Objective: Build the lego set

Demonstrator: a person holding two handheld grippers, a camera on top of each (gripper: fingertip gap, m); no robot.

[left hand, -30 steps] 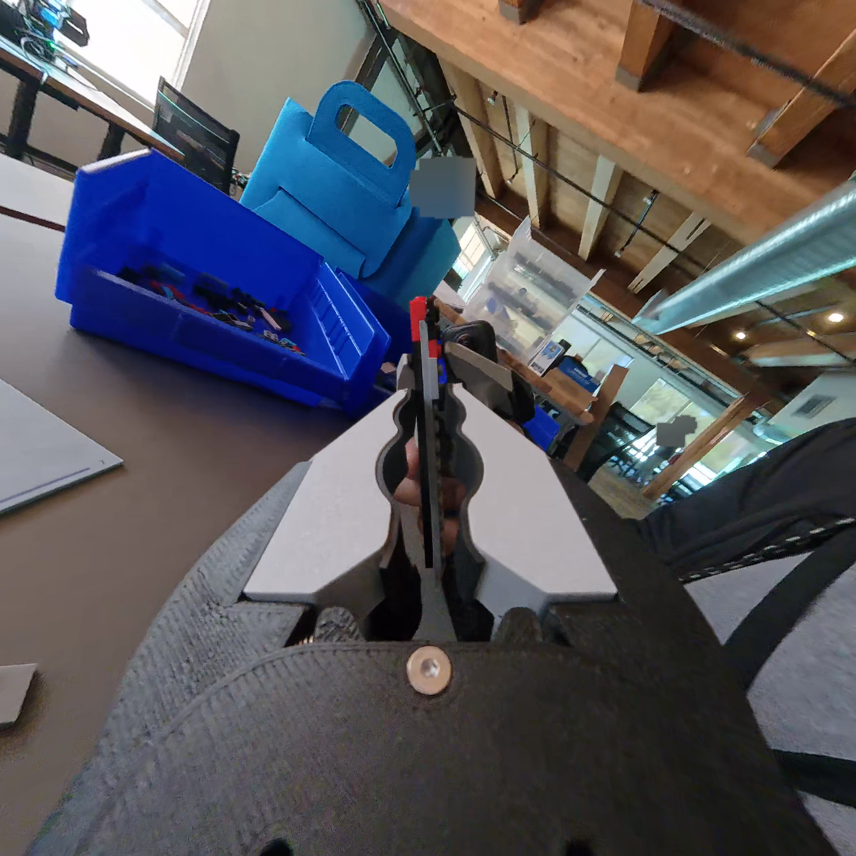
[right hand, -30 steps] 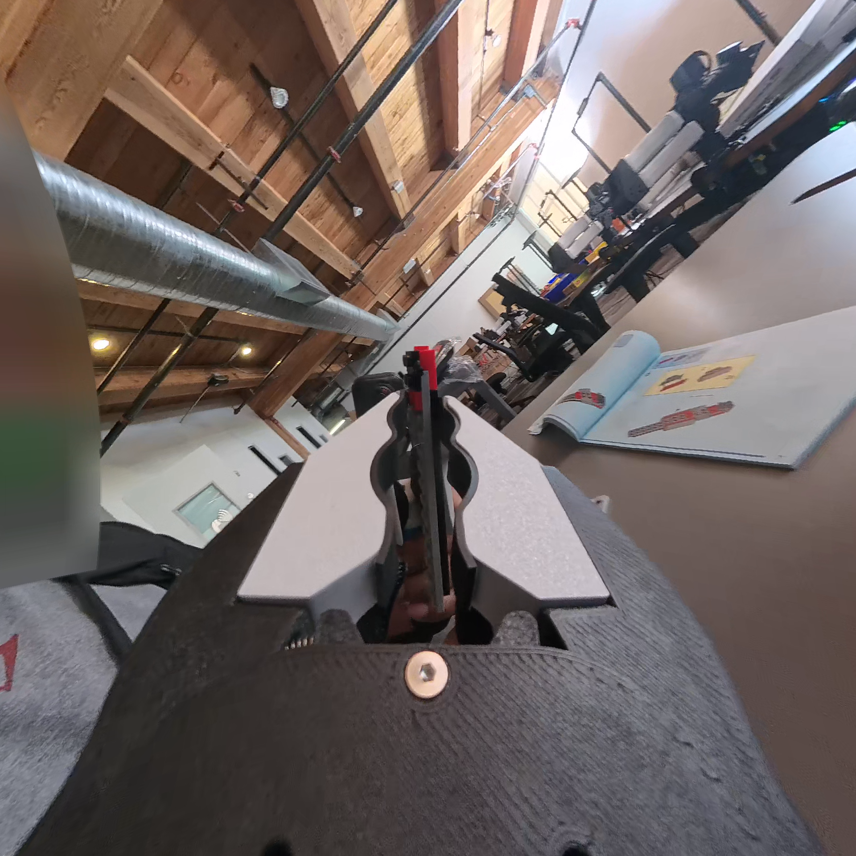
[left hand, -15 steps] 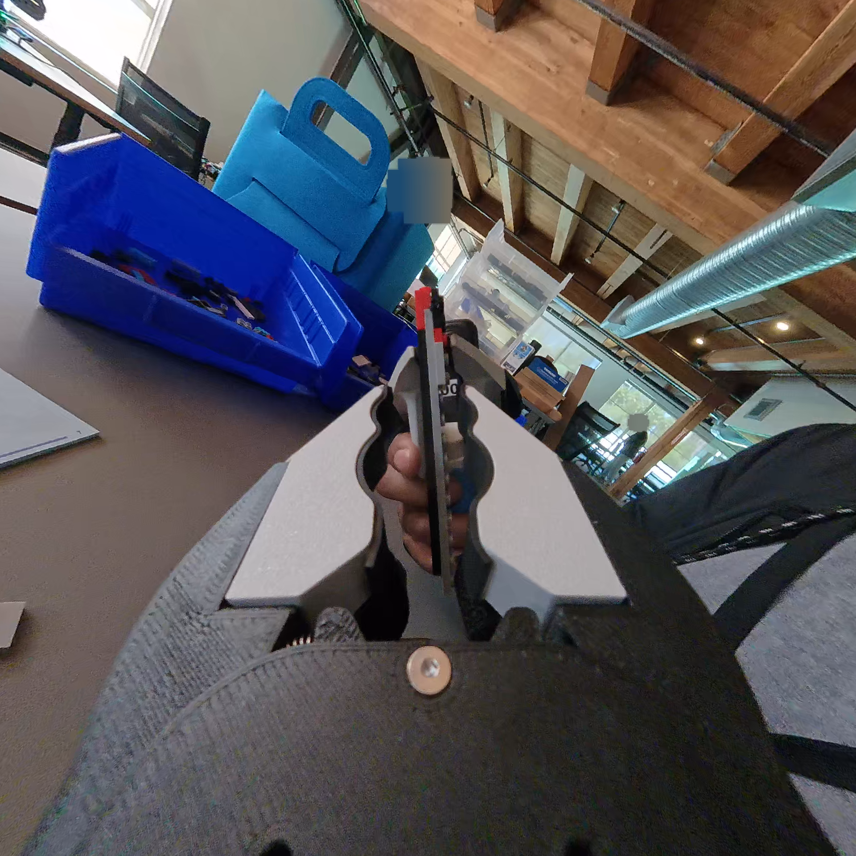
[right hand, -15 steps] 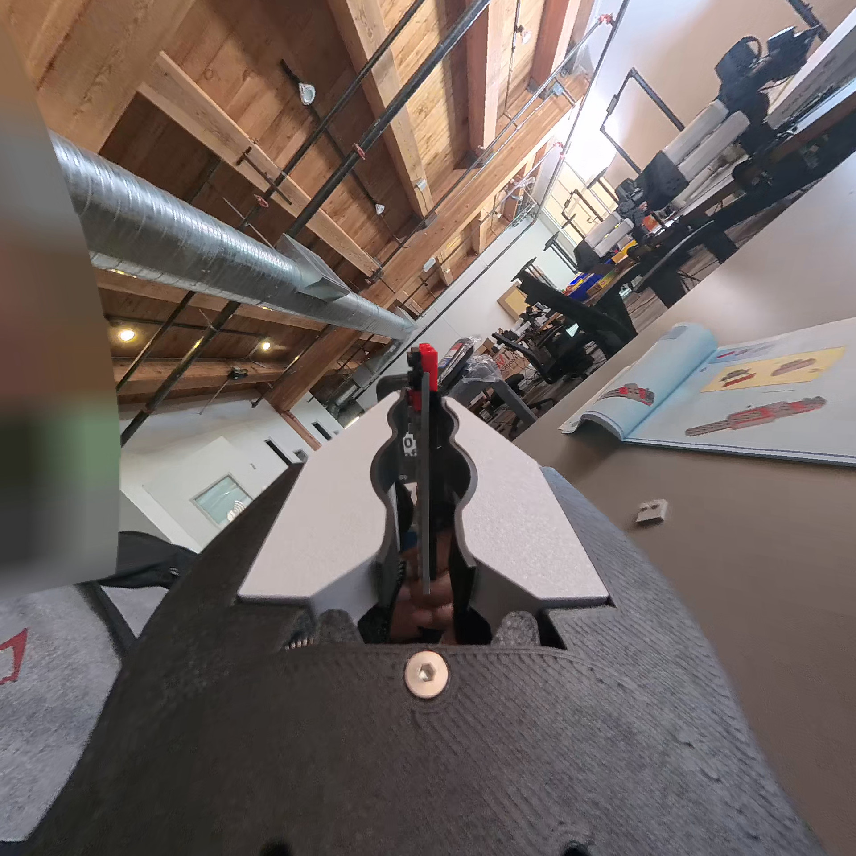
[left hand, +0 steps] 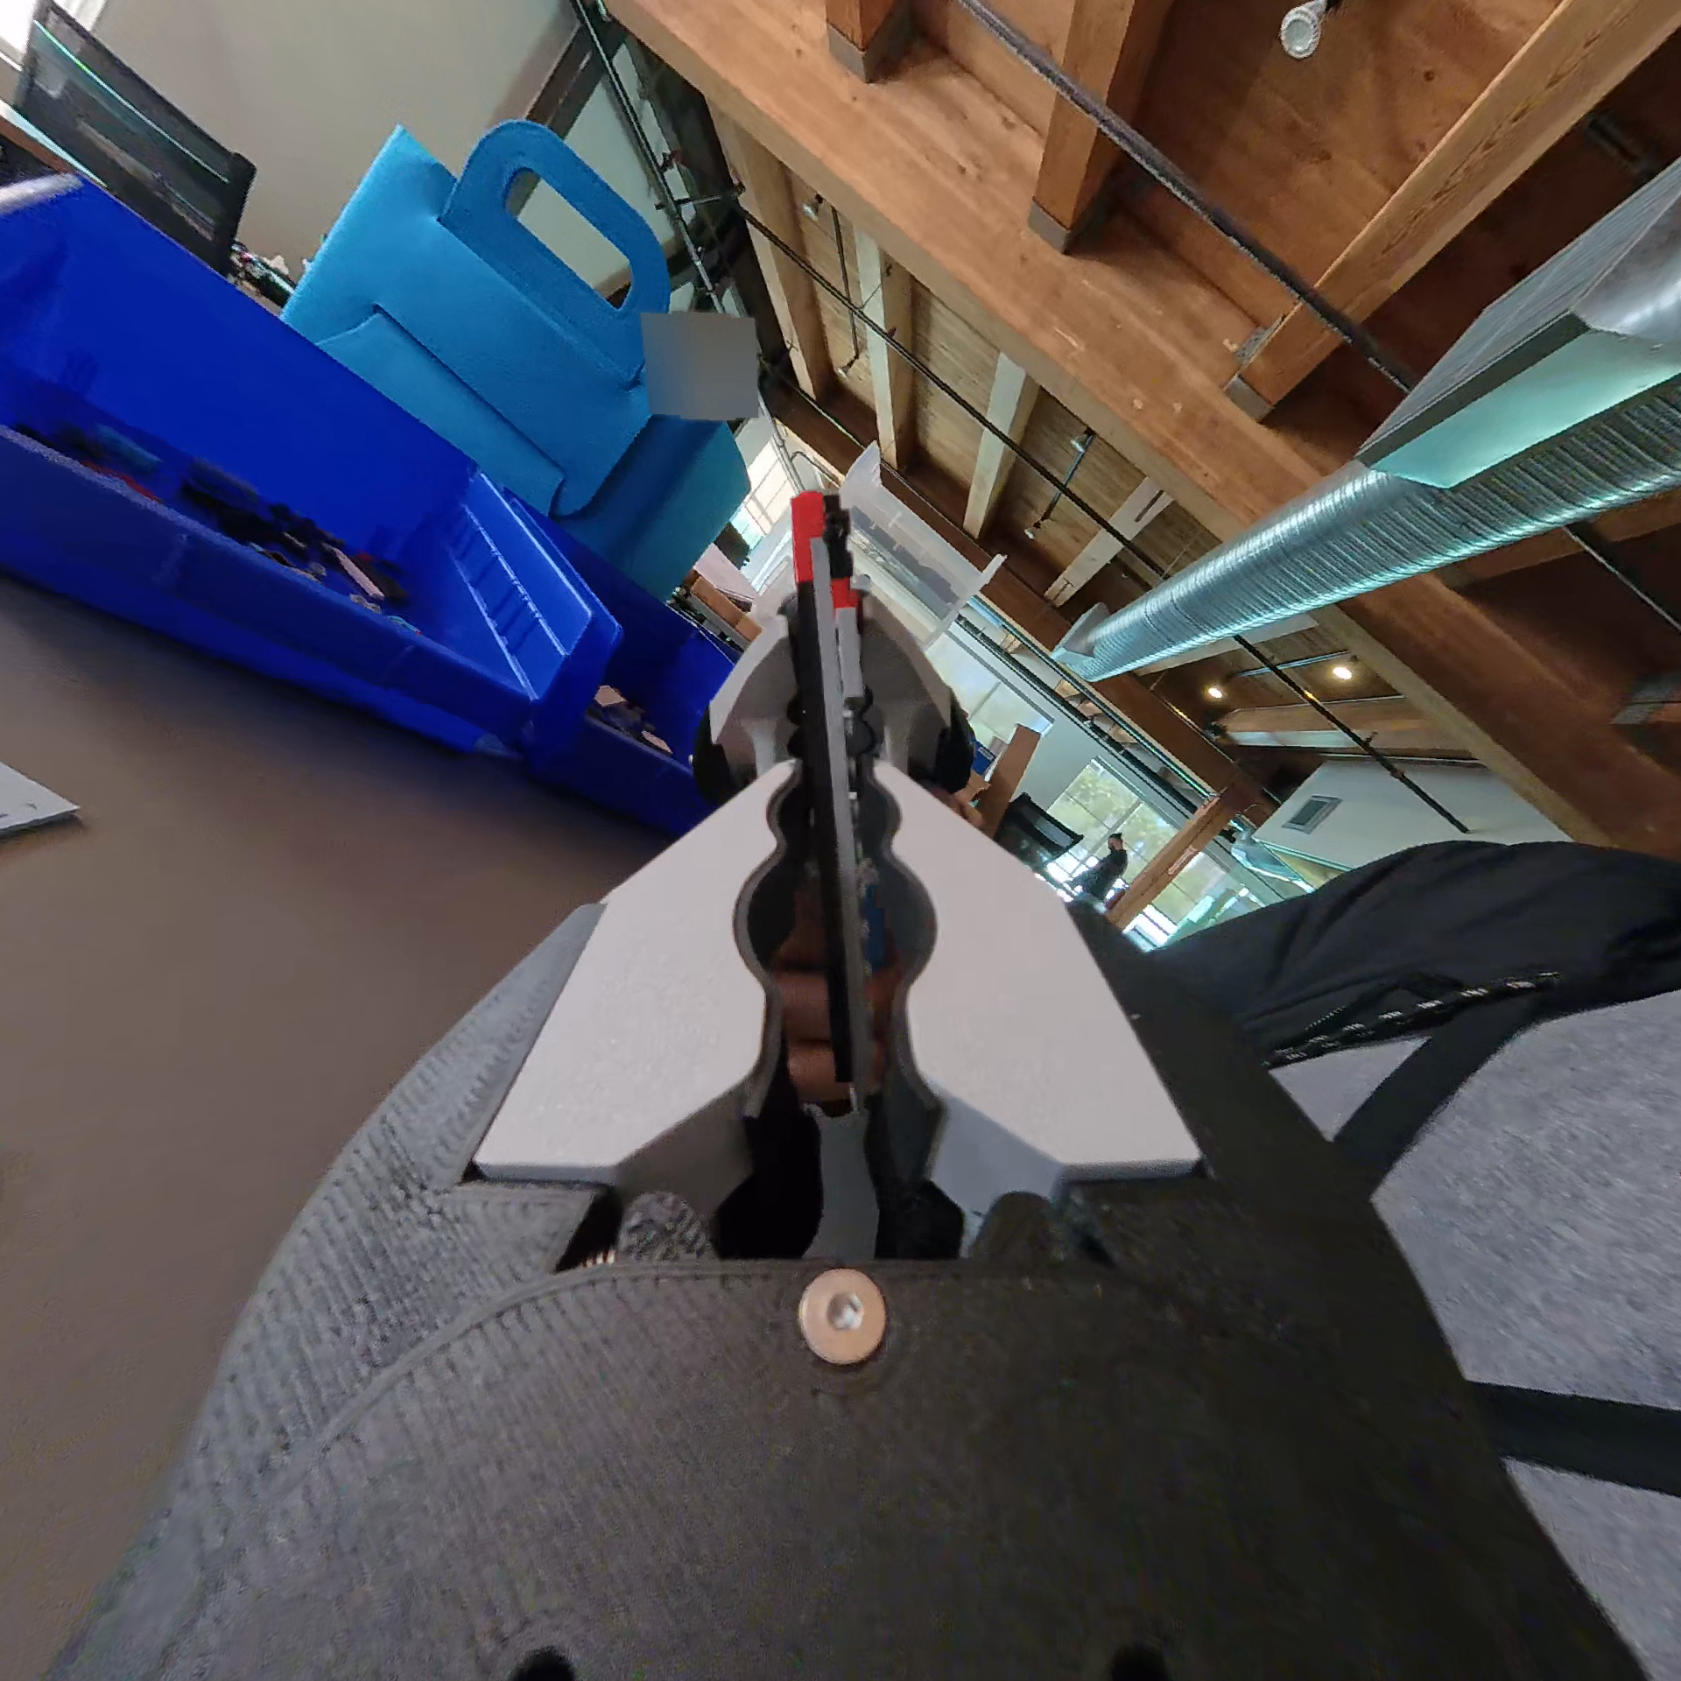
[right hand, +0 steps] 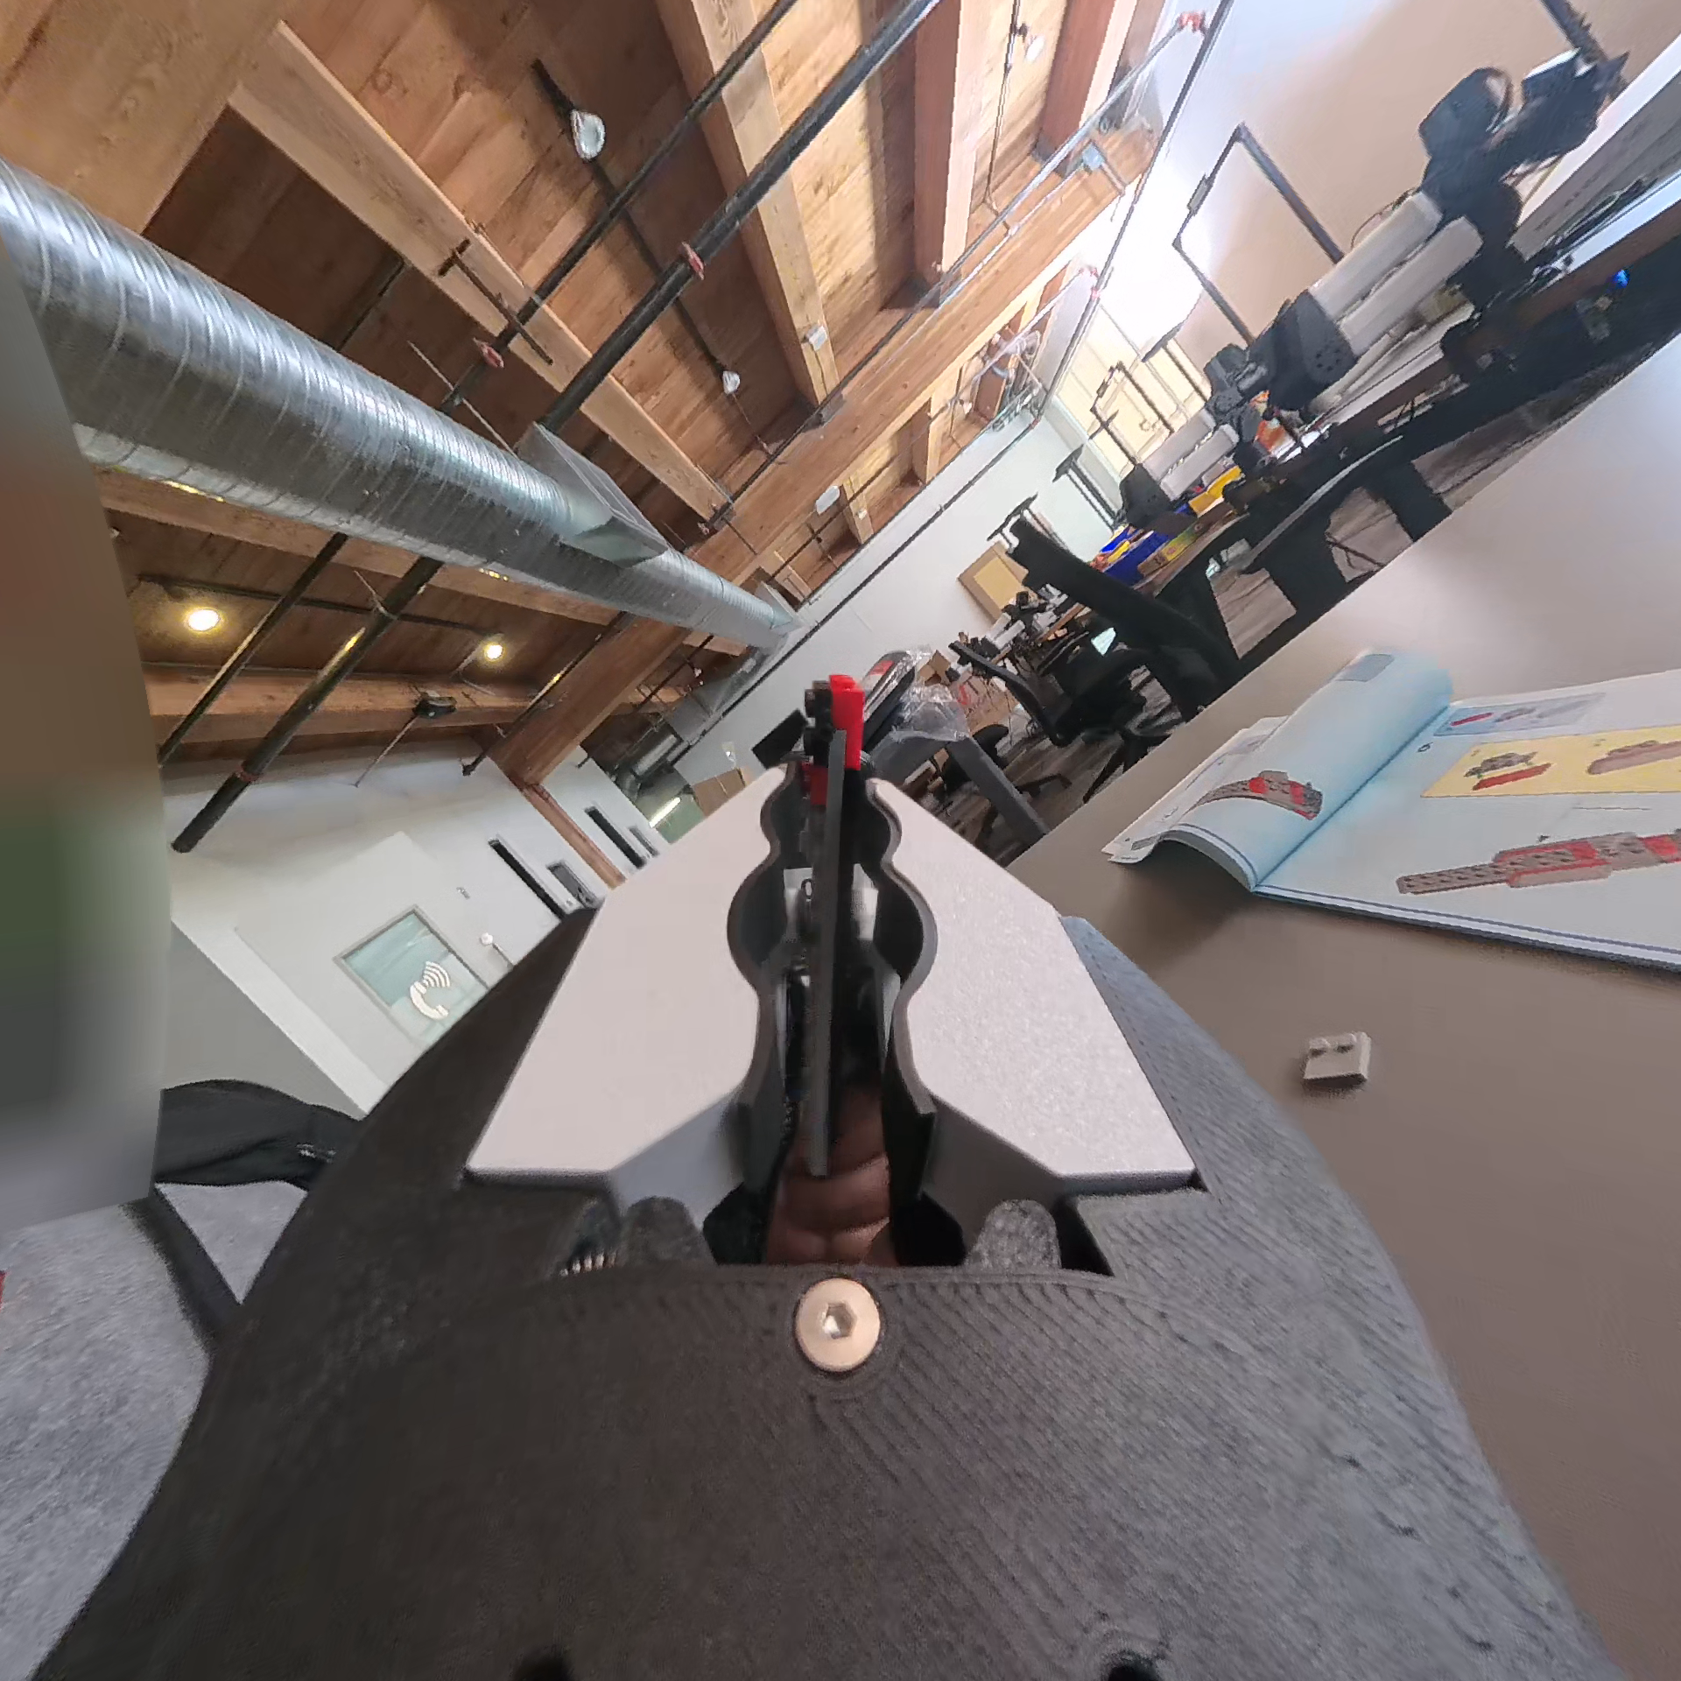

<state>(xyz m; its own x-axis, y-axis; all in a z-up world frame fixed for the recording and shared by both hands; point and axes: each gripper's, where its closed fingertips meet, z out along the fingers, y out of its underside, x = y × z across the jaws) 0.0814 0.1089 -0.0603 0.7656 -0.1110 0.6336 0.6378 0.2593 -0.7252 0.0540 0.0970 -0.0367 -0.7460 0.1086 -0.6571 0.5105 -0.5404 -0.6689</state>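
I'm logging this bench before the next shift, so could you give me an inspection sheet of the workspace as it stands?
Surface: brown table, mostly bare.
Job's things: flat lego assembly, red at its far end, held edge-on above the table; open instruction booklet; blue bin with loose pieces, a second bin beside it.
Clutter: one small grey piece lying alone; blue carrier with a handle behind the bins; grey sheet corner.
Grippers: left tongs shut on the assembly; right tongs shut on it too, from the opposite end.
Cables: nothing seen on the table.
Surroundings: wooden ceiling beams, silver duct, desks and chairs beyond.
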